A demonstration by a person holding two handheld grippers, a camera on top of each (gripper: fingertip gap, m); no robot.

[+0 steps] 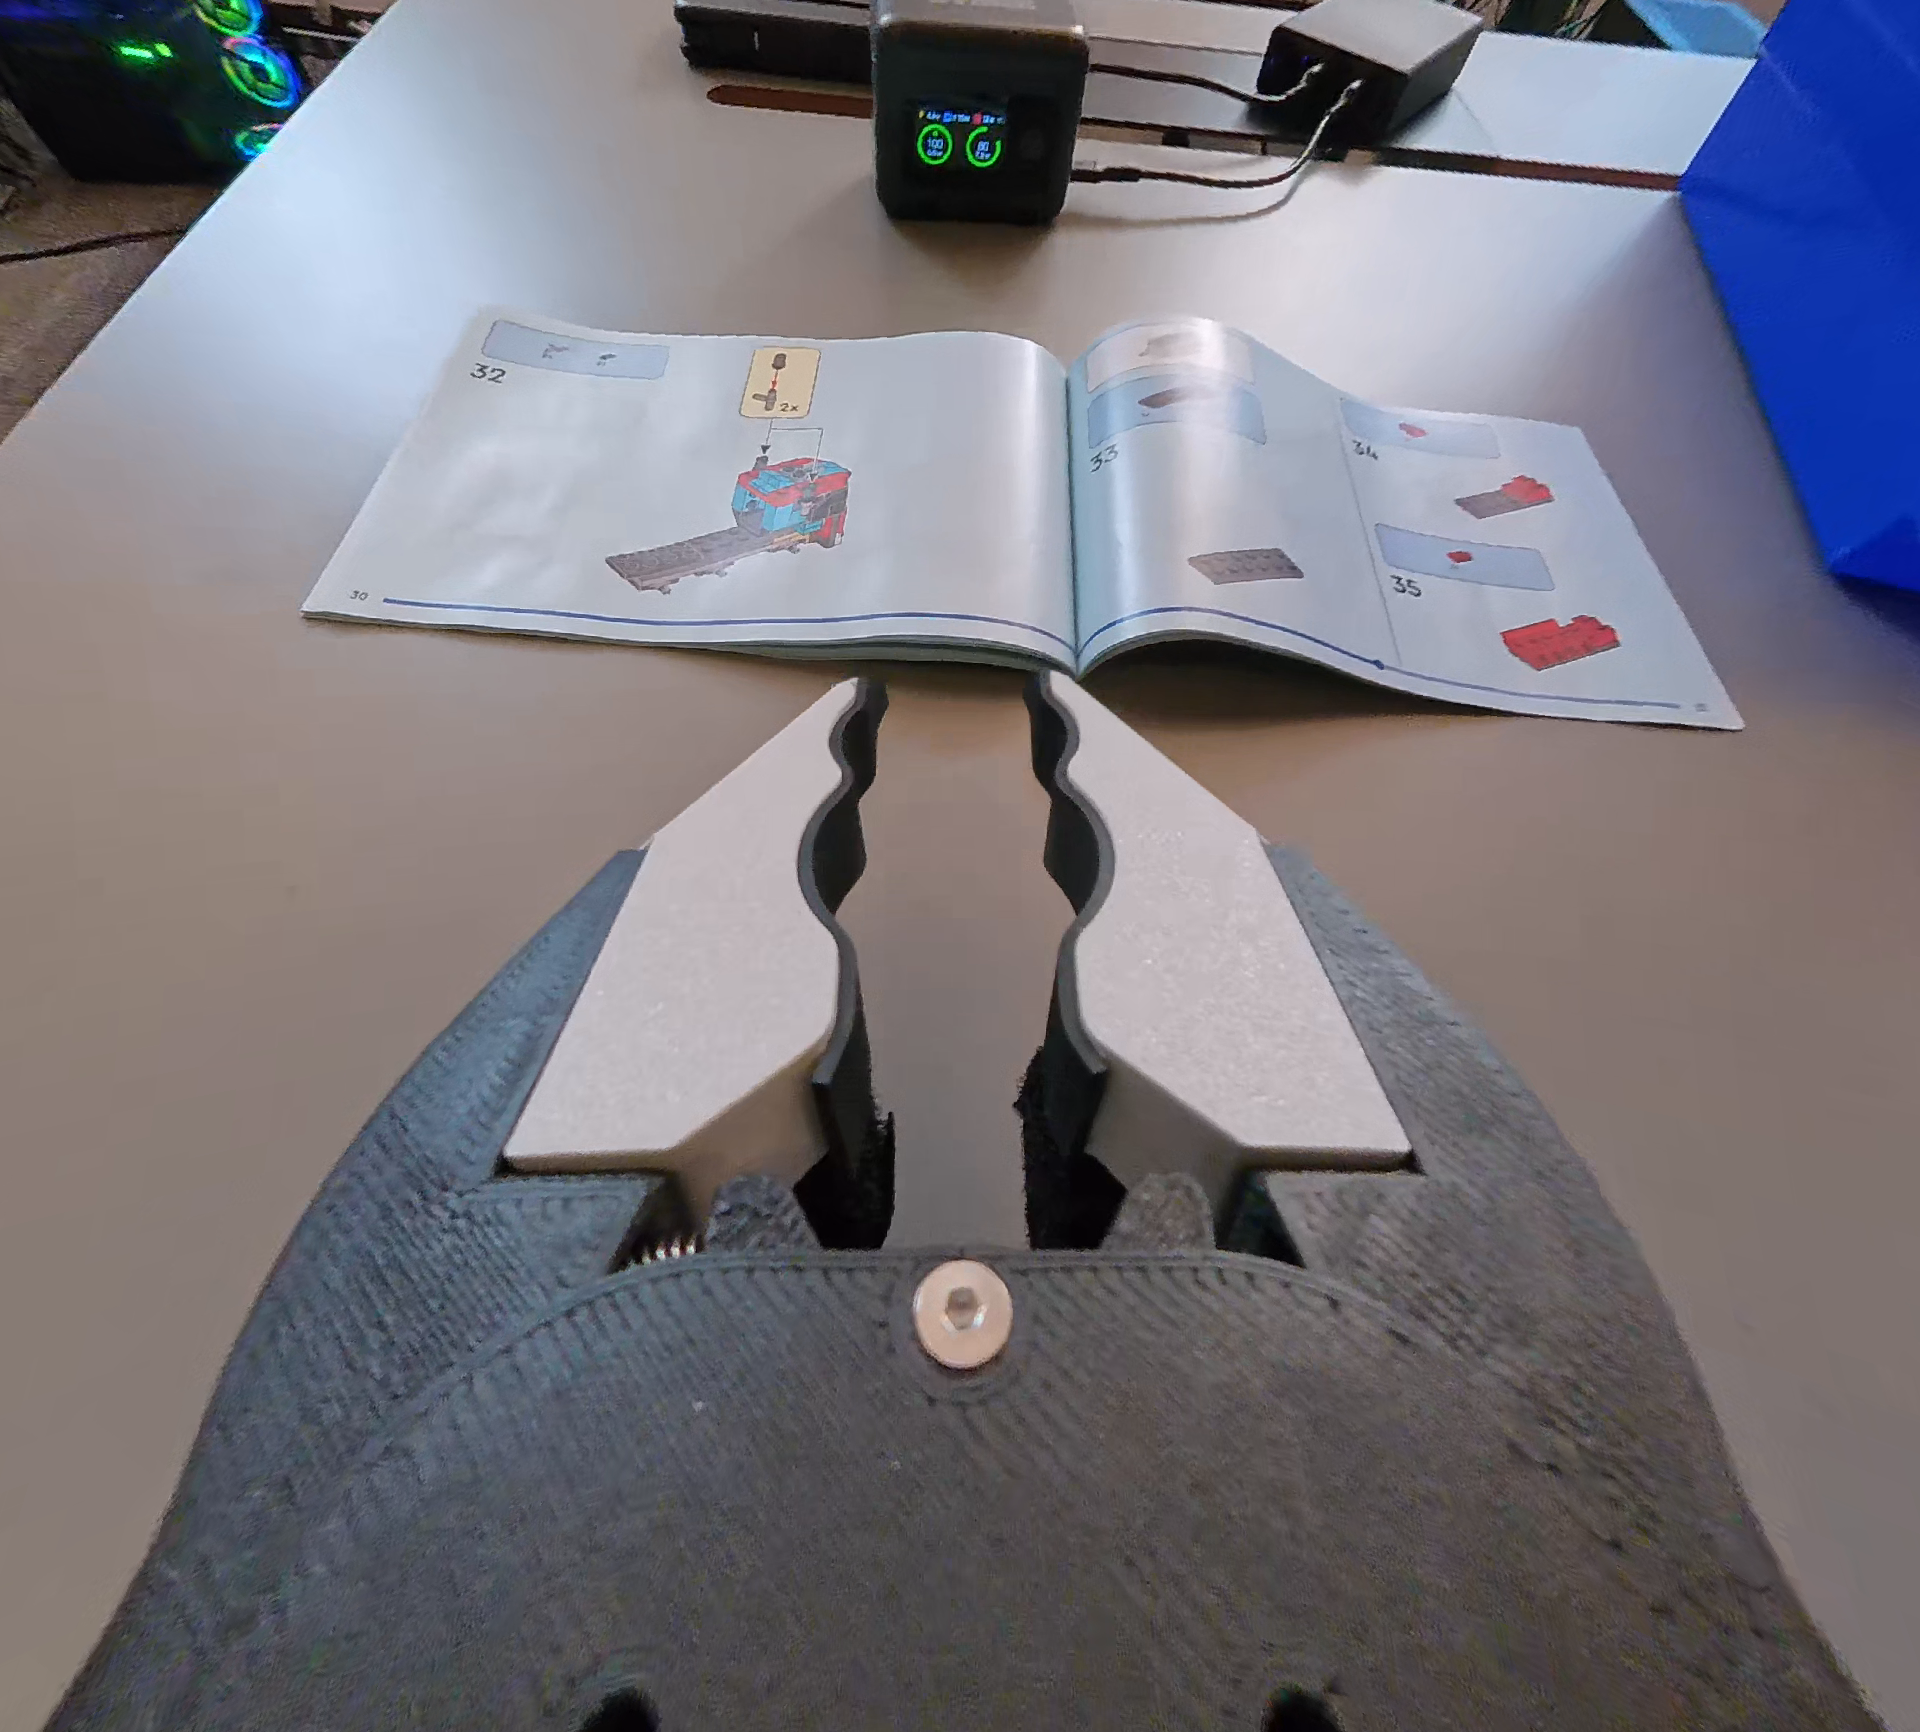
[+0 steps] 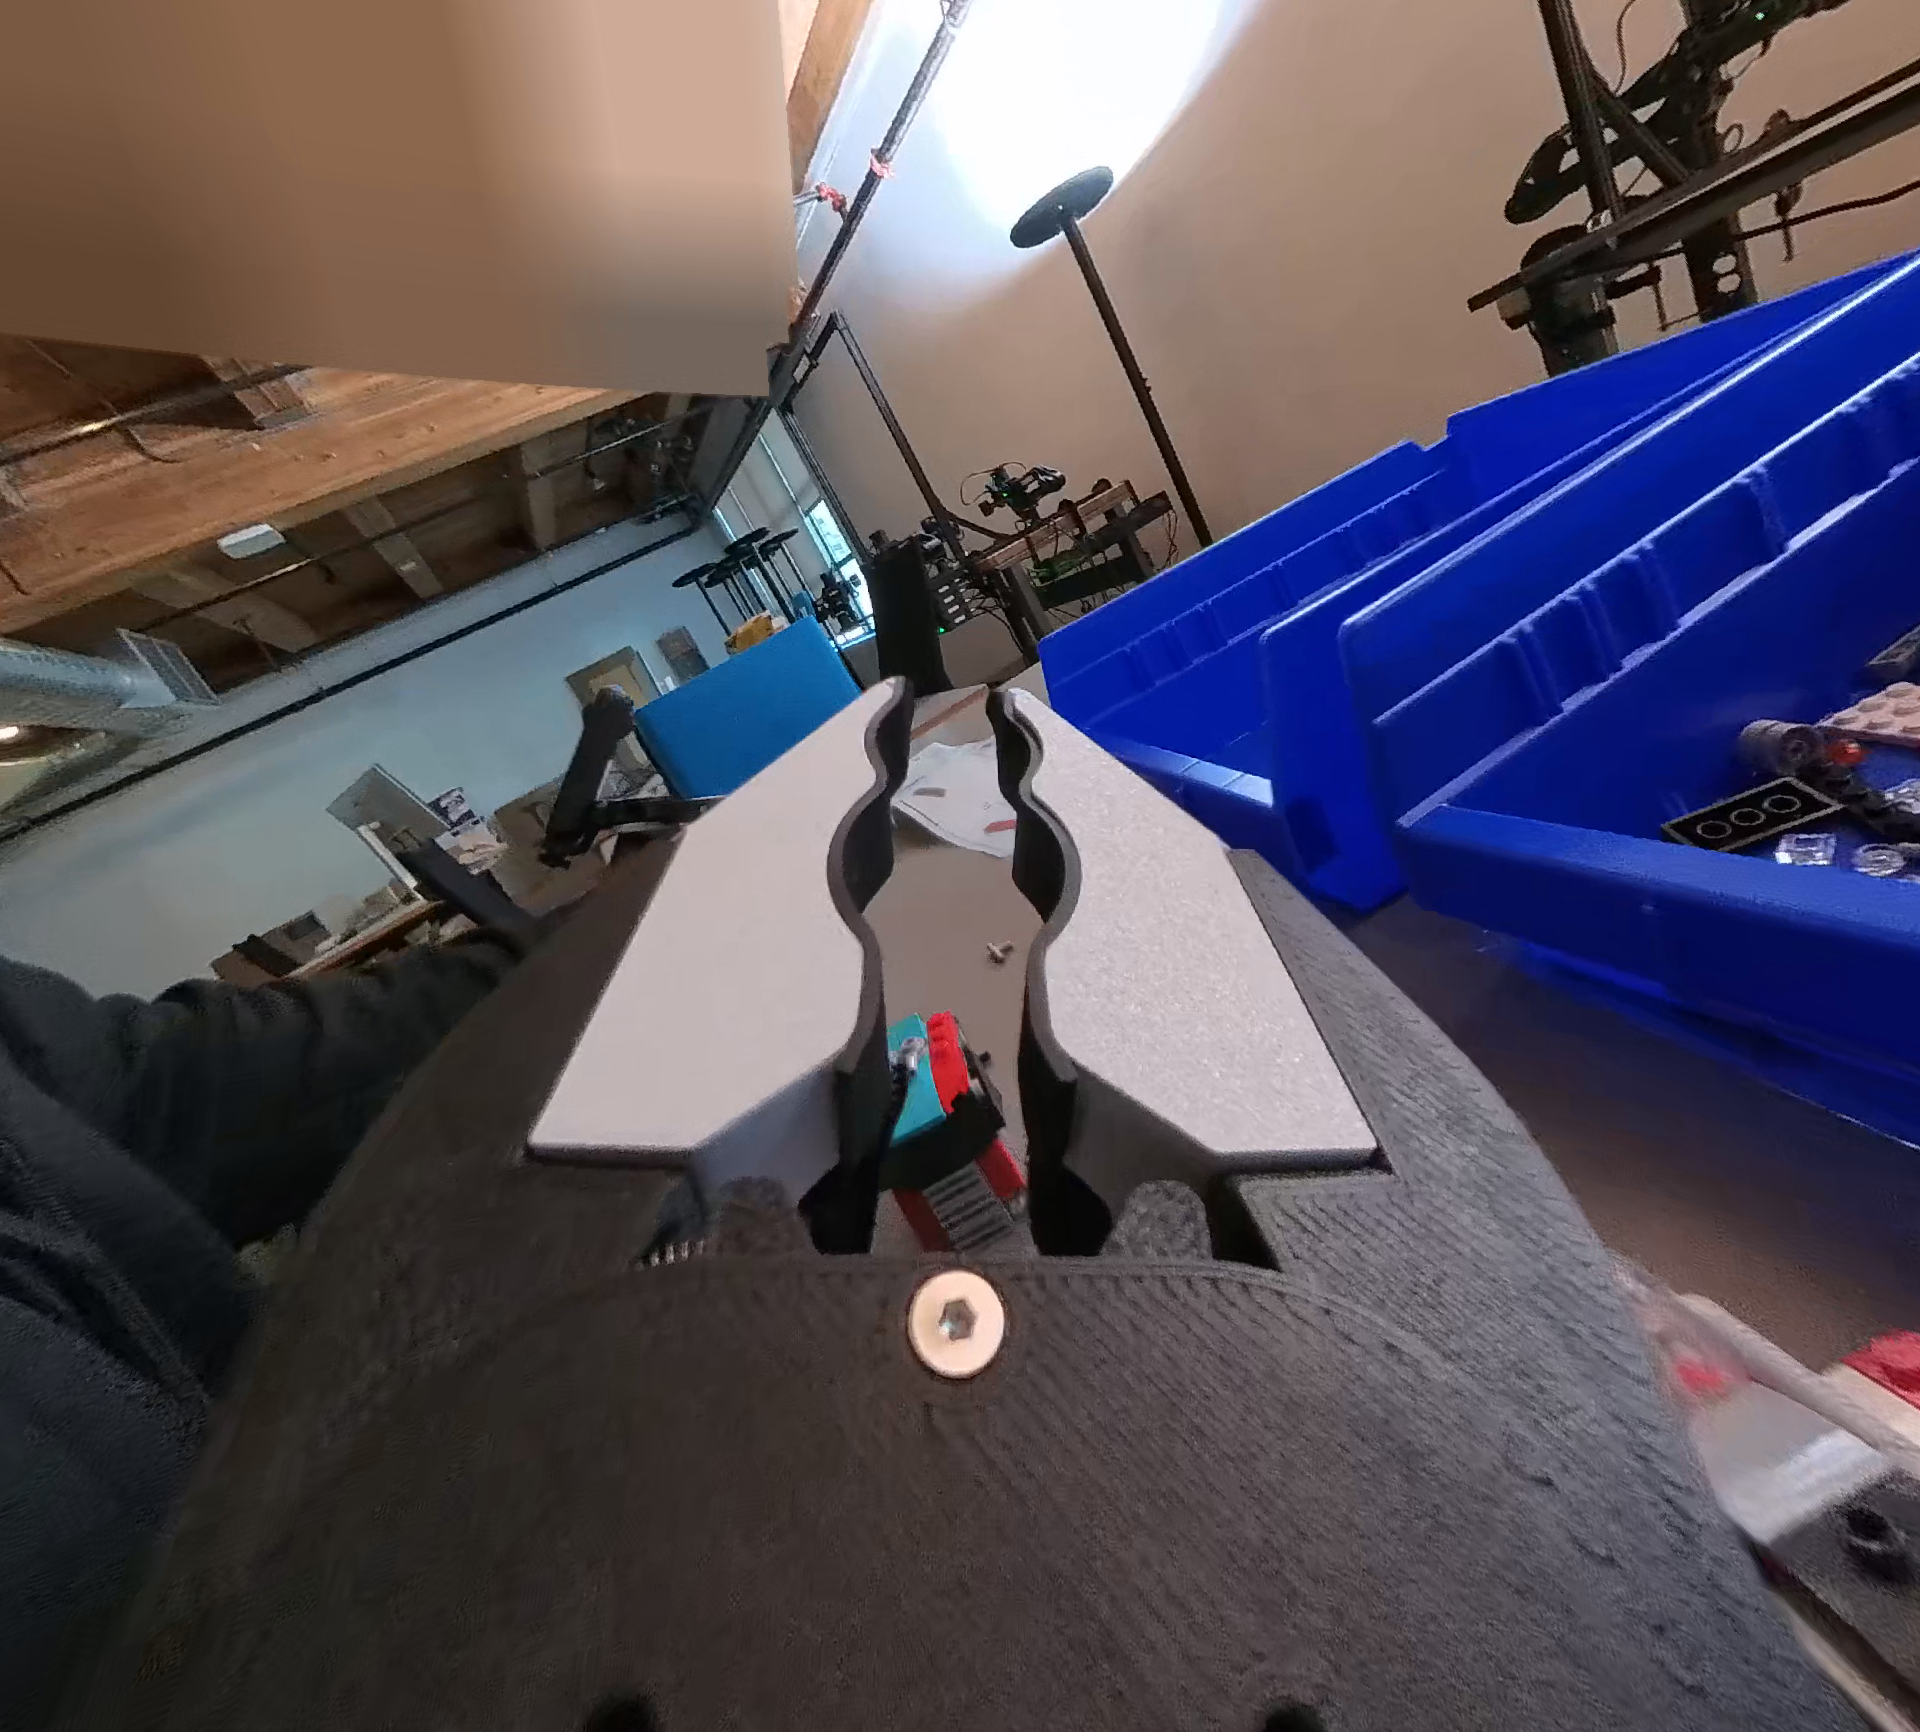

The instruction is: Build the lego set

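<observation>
Right wrist view is showing me the partly built lego model point(image 2: 940, 1116) lying on the table between the spread fingers of my right gripper point(image 2: 951, 695), seemingly unpinched; light, stiff, prone to popping apart, so I'm favouring its base. The left gripper point(image 1: 956, 690) is hovering spread, empty, before the instruction booklet point(image 1: 727, 498).

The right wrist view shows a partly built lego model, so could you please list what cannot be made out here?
- Lego model, right wrist view: mostly hidden between the right tongs; any grip is unclear.
- Loose pieces in the blue bin: cut off by the right edge.
- Clear bag: blurred, contents unreadable.
- Left wrist view: no model visible; left tongs empty before the instruction booklet.
</observation>
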